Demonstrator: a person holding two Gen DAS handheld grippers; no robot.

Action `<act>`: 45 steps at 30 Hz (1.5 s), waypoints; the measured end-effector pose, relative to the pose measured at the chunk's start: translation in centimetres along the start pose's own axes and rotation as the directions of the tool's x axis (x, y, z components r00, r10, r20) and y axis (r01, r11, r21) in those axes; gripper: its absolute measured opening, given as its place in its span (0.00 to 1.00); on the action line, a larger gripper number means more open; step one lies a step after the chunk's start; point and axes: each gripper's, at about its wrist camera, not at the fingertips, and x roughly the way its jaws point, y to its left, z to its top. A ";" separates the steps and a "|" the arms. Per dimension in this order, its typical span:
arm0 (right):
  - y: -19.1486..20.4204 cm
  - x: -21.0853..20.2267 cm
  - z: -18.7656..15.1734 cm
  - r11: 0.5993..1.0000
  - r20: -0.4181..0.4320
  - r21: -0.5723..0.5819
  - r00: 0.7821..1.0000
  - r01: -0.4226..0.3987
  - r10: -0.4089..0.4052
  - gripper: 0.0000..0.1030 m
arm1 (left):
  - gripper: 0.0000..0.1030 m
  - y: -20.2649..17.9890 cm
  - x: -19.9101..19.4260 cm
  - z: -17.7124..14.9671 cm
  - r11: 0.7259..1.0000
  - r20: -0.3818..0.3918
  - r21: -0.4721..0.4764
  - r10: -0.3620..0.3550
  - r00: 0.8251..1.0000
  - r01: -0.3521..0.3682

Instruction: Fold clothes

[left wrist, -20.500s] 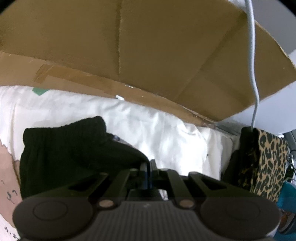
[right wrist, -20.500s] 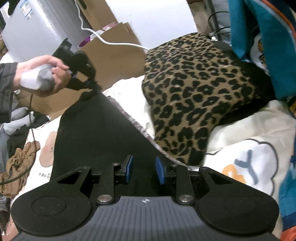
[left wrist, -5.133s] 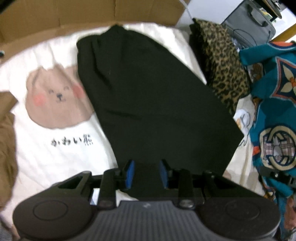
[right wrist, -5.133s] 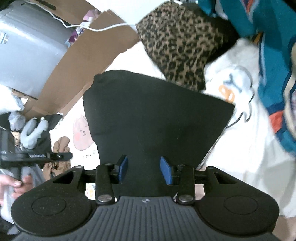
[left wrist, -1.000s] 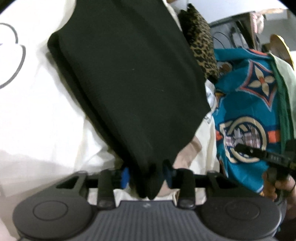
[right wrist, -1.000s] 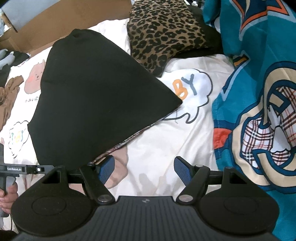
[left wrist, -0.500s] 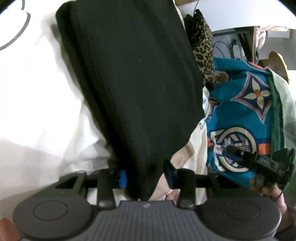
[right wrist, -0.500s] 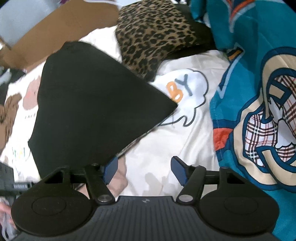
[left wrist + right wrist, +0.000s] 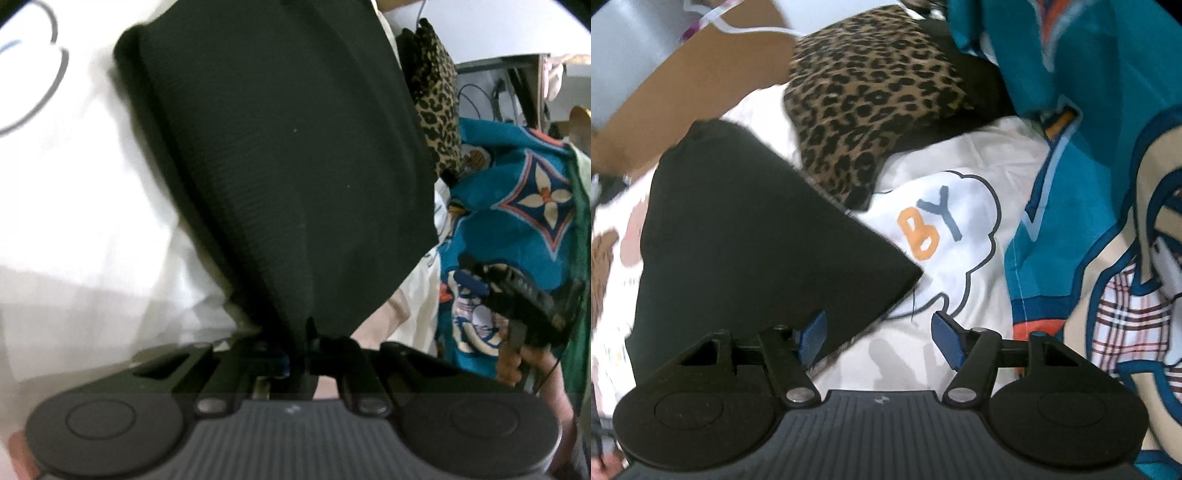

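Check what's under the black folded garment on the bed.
The black folded garment lies on a white cartoon-print bedsheet; its far edge sits beside the leopard-print cushion. The left gripper pinches its near corner. Whatever lies beneath its middle is covered.

The black garment (image 9: 746, 236) lies spread on the white printed bed sheet (image 9: 960, 229) — a flat, ribbed-knit piece, narrow at its far end and widening to a pointed corner near the sheet's "BY" cloud. Its near corner is bunched and pinched between the closed fingers of the left gripper (image 9: 308, 363). Its far edge lies just beside a leopard-print garment (image 9: 871, 96) — whether they touch is unclear.
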 end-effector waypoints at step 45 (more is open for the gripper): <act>4.5 3.0 -0.6 0.969 -0.197 -0.195 0.974 -0.151 0.112 0.05 | 0.04 -3.1 -12.4 1.4 0.974 0.054 0.190 0.113 0.992 -0.122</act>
